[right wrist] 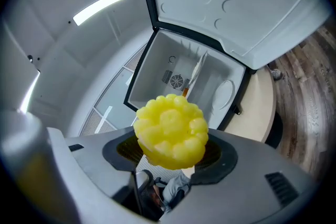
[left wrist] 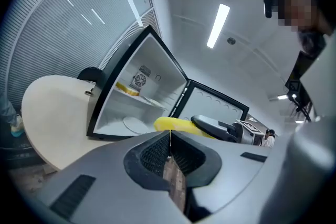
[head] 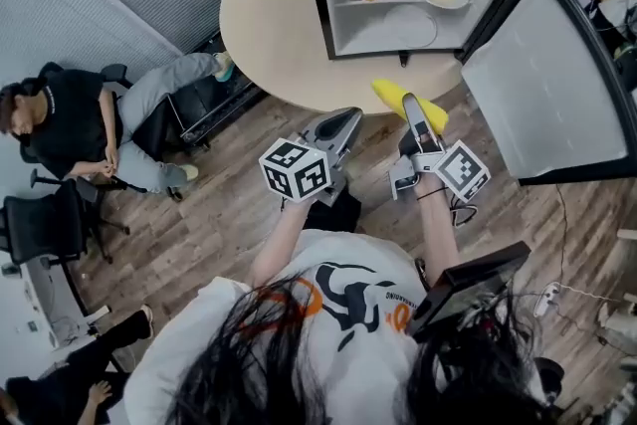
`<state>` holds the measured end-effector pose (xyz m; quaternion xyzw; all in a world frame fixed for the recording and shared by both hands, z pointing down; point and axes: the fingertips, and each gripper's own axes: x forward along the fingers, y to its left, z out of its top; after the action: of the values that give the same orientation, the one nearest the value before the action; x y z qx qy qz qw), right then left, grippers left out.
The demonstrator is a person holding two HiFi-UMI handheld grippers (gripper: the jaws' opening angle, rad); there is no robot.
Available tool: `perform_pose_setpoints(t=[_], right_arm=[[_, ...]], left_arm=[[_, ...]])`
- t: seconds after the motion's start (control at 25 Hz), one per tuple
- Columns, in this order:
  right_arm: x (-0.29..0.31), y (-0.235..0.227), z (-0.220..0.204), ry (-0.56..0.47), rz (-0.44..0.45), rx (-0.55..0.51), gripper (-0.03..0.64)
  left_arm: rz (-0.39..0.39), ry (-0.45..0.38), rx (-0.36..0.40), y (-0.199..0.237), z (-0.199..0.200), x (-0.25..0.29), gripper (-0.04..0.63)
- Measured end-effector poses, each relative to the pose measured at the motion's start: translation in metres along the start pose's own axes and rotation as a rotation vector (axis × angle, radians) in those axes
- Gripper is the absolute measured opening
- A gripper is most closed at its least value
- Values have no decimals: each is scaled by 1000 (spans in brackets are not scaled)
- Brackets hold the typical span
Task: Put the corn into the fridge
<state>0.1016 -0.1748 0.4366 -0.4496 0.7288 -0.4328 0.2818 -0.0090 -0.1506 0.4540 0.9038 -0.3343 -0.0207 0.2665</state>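
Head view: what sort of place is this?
Likely an office or lab room, not a kitchen: a mini fridge stands open on a round table, and a person sits among black office chairs.

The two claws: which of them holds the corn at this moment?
The right claw: its jaws are shut on the yellow corn, in front of the open fridge. The left claw has its jaws together with nothing between them.
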Motion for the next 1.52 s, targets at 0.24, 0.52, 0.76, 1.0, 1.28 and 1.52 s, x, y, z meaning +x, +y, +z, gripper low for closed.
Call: perform_pose_setpoints(t=[0.24, 0.52, 0.76, 1.0, 1.28, 1.52], right_arm=[[40, -13, 2, -22, -78, 28, 256], [84, -33, 0, -51, -160, 30, 256], [101, -42, -1, -36, -178, 6, 256], [117, -56, 4, -6, -221, -30, 256], [134, -79, 14, 39, -244, -48, 256], [161, -100, 9, 147, -256, -114, 256]], left_arm=[[-33, 18, 2, 37, 24, 17, 12], [-99, 80, 16, 78, 36, 40, 12], [-123, 96, -3, 92, 35, 55, 12], [-122, 101, -38, 102, 31, 69, 12], [-86, 96, -49, 108, 29, 80, 12], [-40, 79, -55, 113, 34, 92, 12]])
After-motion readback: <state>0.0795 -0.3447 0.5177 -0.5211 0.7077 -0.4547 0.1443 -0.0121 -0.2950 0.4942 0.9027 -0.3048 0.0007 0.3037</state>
